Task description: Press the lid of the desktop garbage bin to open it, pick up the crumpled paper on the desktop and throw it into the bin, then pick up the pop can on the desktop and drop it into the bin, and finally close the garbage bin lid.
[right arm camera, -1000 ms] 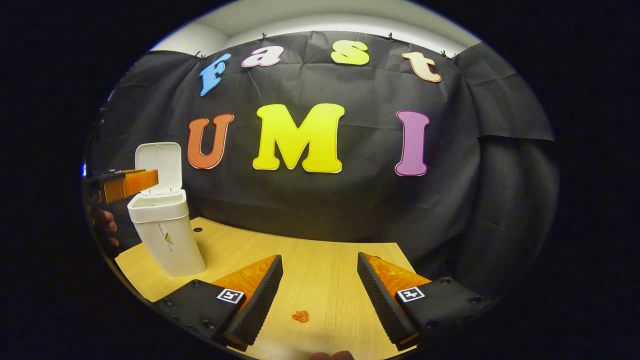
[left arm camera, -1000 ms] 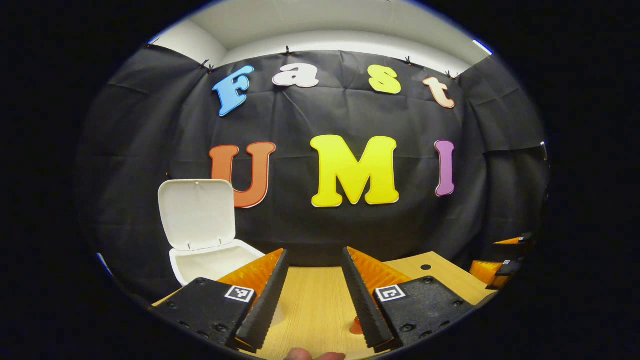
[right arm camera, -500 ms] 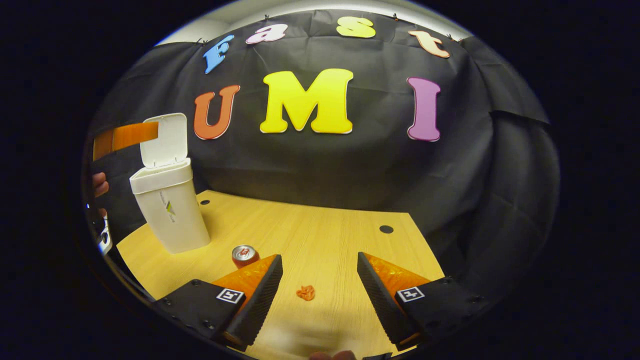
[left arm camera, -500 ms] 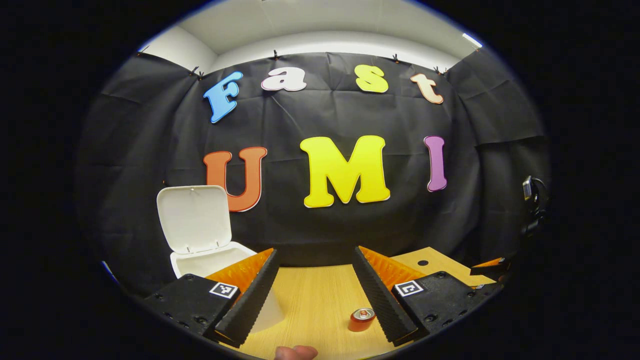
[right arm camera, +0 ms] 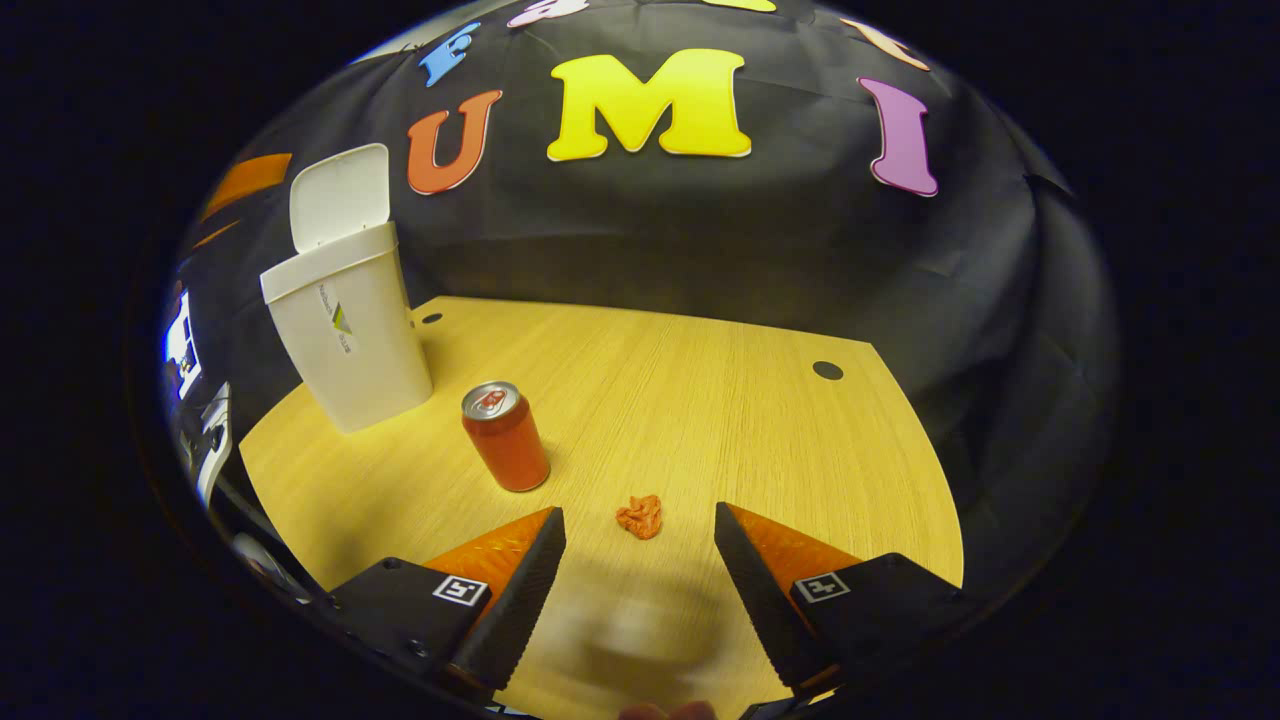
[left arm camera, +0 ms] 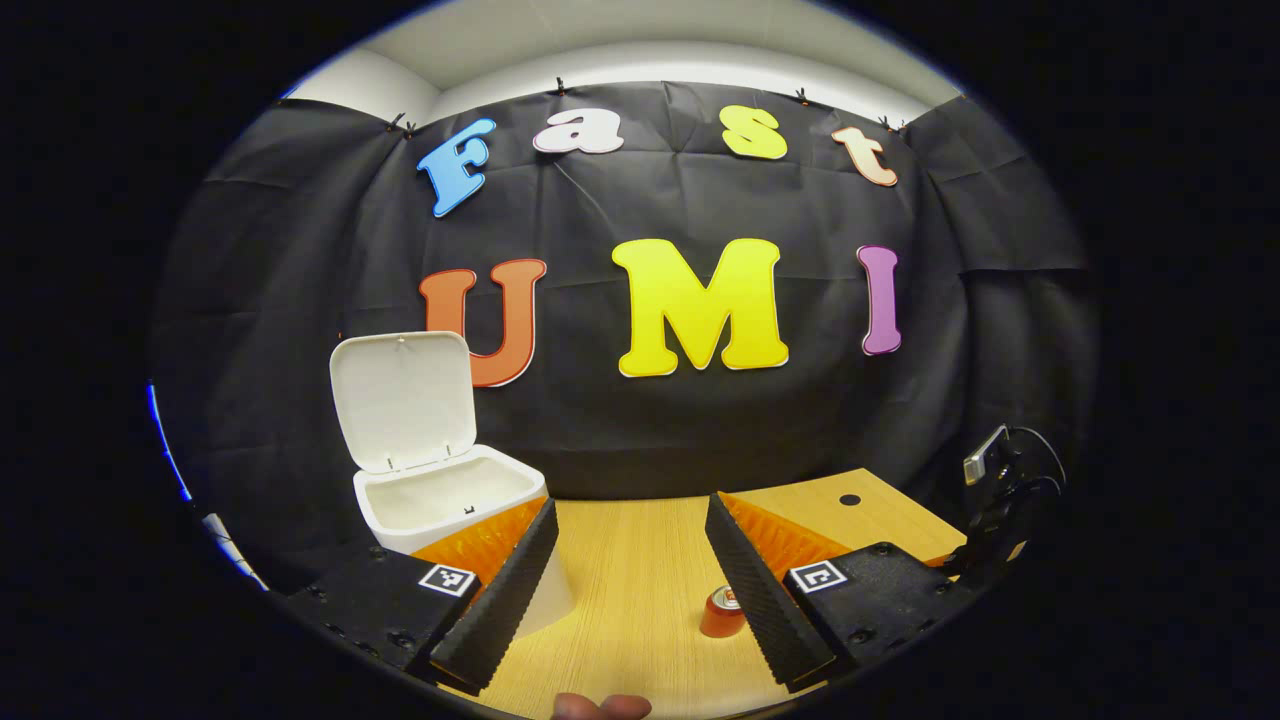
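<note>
The white desktop bin stands at the table's far left with its lid raised upright; in the left gripper view the bin shows its hollow inside under the lid. A red pop can stands upright right of the bin, and its top peeks out beside my left gripper's right finger as the can. A small crumpled orange paper lies on the wood just ahead of my right gripper, which is open and tilted down over it. My left gripper is open and holds nothing, above the table near the bin.
The wooden table has a cable hole at its far right and another behind the bin. Black cloth closes off the back and sides. The other gripper's body with a cable shows at the right edge of the left gripper view.
My right gripper has tilted down and moved forward, bringing the can and the paper into full view and the paper between its fingers' line. The left gripper shifted only slightly.
</note>
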A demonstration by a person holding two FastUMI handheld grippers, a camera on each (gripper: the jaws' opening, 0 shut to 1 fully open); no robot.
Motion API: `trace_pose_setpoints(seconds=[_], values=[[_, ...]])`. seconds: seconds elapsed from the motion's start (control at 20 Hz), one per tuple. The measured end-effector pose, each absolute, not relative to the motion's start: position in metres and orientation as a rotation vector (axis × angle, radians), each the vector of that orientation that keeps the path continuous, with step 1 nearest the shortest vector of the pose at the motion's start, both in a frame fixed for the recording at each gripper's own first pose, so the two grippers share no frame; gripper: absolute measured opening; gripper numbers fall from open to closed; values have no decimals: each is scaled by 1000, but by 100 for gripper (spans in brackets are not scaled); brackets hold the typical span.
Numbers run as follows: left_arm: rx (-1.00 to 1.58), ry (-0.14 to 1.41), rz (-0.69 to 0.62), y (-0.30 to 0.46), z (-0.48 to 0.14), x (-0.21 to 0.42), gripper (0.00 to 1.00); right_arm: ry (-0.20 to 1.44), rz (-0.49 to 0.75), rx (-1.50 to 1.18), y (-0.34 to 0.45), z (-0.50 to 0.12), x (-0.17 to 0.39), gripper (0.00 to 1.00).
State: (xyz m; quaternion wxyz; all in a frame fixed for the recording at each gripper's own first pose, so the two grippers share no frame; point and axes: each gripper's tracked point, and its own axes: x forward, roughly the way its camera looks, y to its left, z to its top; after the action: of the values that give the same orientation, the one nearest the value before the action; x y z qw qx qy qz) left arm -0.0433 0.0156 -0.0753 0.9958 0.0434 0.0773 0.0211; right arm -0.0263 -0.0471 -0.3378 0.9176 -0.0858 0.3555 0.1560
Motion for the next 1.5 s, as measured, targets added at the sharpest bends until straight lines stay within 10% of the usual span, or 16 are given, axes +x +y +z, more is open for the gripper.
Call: trace_pose_setpoints(seconds=[1.0,1.3,1.5], values=[[109,227,232,72,-93,-73,98,970,373,-265,-33,-447,20,95],[88,226,254,84,-93,-71,98,1020,371,-243,-33,-451,13,81],[87,245,253,86,-100,-72,98,1031,361,-241,-36,-454,17,54]])
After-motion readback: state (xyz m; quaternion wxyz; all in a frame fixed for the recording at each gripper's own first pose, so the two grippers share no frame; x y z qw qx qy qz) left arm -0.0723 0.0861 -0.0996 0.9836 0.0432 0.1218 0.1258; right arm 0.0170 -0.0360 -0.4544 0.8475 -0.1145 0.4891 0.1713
